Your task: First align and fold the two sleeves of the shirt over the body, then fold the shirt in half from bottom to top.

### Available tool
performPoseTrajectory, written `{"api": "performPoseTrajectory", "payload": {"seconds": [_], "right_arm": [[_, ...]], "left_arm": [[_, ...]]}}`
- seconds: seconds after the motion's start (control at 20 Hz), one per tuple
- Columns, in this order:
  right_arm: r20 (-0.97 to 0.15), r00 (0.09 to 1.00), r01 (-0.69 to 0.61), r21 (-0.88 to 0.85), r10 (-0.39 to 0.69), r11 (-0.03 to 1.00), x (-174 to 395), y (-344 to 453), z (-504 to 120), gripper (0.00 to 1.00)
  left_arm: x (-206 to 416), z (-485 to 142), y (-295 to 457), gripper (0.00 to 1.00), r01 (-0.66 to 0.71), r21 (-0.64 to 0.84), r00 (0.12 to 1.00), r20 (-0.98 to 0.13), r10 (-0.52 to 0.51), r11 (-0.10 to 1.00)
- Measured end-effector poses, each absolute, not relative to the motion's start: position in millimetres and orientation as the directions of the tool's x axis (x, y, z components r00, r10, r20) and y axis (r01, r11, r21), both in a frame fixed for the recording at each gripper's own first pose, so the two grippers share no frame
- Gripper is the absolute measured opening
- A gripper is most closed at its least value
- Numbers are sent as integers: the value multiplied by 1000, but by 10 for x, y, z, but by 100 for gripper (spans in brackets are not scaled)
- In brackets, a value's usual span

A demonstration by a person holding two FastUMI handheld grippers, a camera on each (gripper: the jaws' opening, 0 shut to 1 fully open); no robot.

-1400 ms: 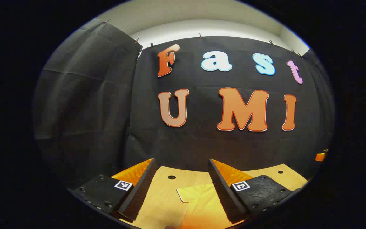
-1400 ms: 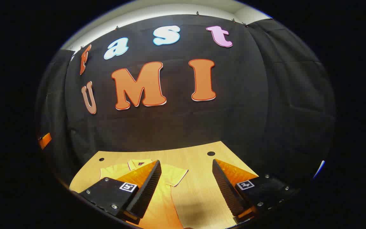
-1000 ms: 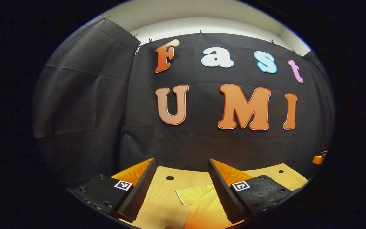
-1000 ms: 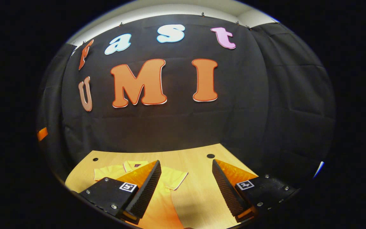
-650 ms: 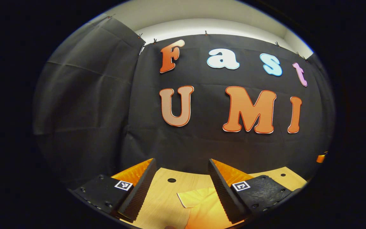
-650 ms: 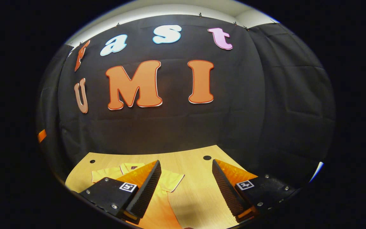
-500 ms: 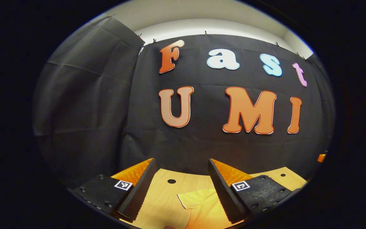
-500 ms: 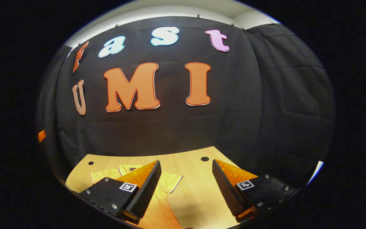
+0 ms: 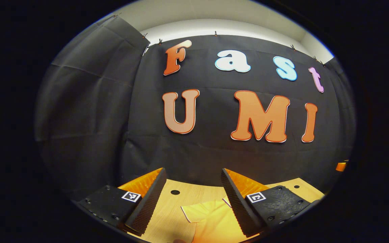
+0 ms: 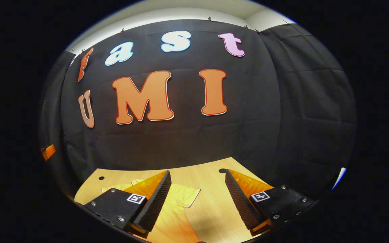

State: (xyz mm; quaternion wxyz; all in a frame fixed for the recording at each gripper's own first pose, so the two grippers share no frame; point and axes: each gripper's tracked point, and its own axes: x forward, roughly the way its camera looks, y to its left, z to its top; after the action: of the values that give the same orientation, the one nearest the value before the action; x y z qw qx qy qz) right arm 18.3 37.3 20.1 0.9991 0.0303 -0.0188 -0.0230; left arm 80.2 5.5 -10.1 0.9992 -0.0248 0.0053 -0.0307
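A yellow short-sleeved shirt (image 9: 211, 219) lies flat on the wooden table (image 9: 167, 216). In the left gripper view one sleeve with a pale edge reaches toward the middle, just below and between the fingers. My left gripper (image 9: 193, 184) hovers above it, open and empty. In the right gripper view the shirt (image 10: 177, 209) lies at lower left, its other sleeve (image 10: 187, 196) pointing right; much of the body is hidden behind the left finger. My right gripper (image 10: 198, 185) is held over the table, open with nothing in it.
The table (image 10: 208, 202) has small round holes (image 10: 222, 170) near its far edge, where the black cloth wall rises. The bare wood to the right of the shirt gives free room. A small orange object (image 9: 340, 166) shows at the far right of the left gripper view.
Both views have drifted slightly: the left gripper swung a little right, the right gripper tilted up a bit, so less of the shirt shows. The shirt has not moved and both grippers stay open.
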Motion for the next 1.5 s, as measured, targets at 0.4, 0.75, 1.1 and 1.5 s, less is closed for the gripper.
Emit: {"api": "performPoseTrajectory", "payload": {"seconds": [0.4, 0.75, 1.1, 1.5], "right_arm": [[-141, 988, -50, 137, 70, 989, 748, 648, 26, 98], [-644, 757, 148, 337, 113, 930, 1854, 635, -1163, 98], [-851, 525, 283, 185, 9, 941, 2591, 661, -2515, 98], [-879, 473, 336, 111, -66, 935, 2766, 517, -2764, 91]], "left_arm": [[898, -268, 84, 98, 61, -63, 997, -38, -64, 996], [1074, -531, 145, 98, 78, -61, 993, -85, -84, 995], [1241, -903, 233, 98, 71, -40, 985, -158, -76, 997], [1376, -1108, 424, 98, 42, 8, 979, -198, -39, 999]]}}
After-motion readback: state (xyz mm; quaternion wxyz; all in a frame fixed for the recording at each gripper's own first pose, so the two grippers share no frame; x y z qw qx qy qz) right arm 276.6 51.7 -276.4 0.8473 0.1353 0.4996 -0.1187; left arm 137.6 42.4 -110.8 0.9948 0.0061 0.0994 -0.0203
